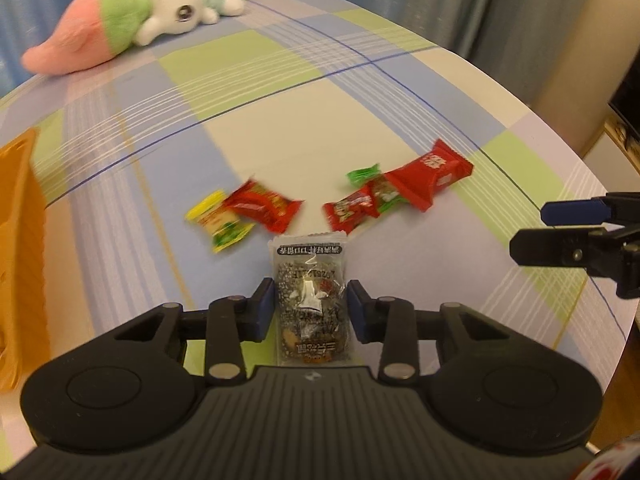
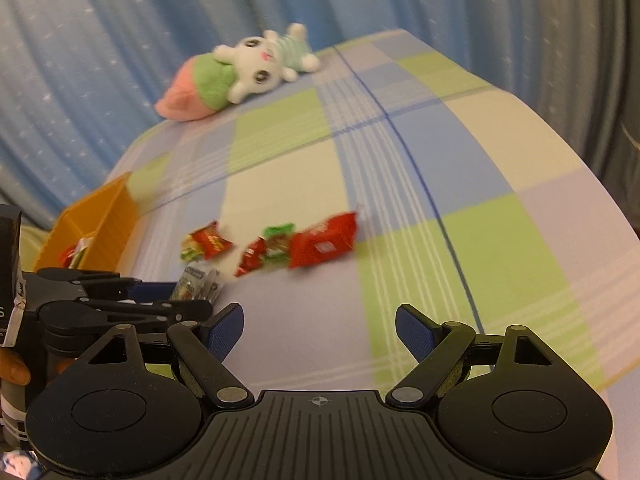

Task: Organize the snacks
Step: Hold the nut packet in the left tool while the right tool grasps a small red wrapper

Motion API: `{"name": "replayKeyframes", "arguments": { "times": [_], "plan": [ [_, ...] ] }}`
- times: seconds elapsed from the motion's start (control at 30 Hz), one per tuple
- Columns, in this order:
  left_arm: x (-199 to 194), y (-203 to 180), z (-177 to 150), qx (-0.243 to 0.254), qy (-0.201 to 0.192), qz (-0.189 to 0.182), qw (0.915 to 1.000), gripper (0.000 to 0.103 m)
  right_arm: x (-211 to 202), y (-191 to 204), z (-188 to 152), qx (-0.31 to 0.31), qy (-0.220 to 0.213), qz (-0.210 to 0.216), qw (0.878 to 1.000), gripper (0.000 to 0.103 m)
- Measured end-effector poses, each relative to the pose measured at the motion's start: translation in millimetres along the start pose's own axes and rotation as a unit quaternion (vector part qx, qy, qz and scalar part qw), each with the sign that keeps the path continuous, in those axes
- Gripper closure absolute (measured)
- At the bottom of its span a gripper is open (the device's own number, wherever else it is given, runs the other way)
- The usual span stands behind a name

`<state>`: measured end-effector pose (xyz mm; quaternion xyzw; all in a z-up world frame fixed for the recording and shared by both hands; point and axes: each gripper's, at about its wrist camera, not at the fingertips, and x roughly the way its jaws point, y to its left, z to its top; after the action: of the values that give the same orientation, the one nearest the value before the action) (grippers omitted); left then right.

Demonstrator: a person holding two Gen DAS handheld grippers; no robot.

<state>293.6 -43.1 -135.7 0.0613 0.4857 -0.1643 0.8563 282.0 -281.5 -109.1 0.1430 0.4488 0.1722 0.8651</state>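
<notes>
Bedroom: checked bedsheet (image 1: 280,92), plush rabbit (image 1: 176,0).

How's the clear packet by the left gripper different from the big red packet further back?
The clear packet shows dark, speckled contents through its wrapper; the big red packet is opaque. The clear packet sits between the left gripper's pads; the red one lies untouched beside smaller candies. Both are sealed snacks on the checked cloth.

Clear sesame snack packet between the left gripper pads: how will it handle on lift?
Clear packet probably light, its crinkly film likely slippery against the left gripper pads. The dark lumpy filling looks stiff, possibly brittle; flat sealed ends will likely flop.
</notes>
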Motion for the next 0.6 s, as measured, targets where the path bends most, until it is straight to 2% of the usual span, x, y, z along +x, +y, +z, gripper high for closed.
{"name": "replayKeyframes", "arguments": {
  "times": [0.03, 0.13, 0.2, 0.33, 0.6],
  "plan": [
    [-4, 3, -2, -0.007, -0.002, 0.004, 1.0000, 0.068, 1, 3, 1, -0.011, -0.003, 0.005, 1.000, 0.020],
    [-14, 14, -9, -0.028, -0.008, 0.020, 0.9994, 0.068, 7, 12, 5, -0.042, -0.005, 0.021, 0.999, 0.034],
    [-20, 22, -13, -0.042, -0.010, 0.031, 0.9986, 0.068, 12, 17, 9, -0.055, -0.004, 0.033, 0.998, 0.035],
    [-30, 36, -21, -0.069, -0.011, 0.052, 0.9962, 0.068, 24, 25, 16, -0.086, -0.003, 0.051, 0.995, 0.047],
    [-41, 51, -34, -0.104, -0.011, 0.074, 0.9918, 0.068, 56, 37, 33, -0.149, 0.002, 0.065, 0.987, 0.053]
  ]
}}
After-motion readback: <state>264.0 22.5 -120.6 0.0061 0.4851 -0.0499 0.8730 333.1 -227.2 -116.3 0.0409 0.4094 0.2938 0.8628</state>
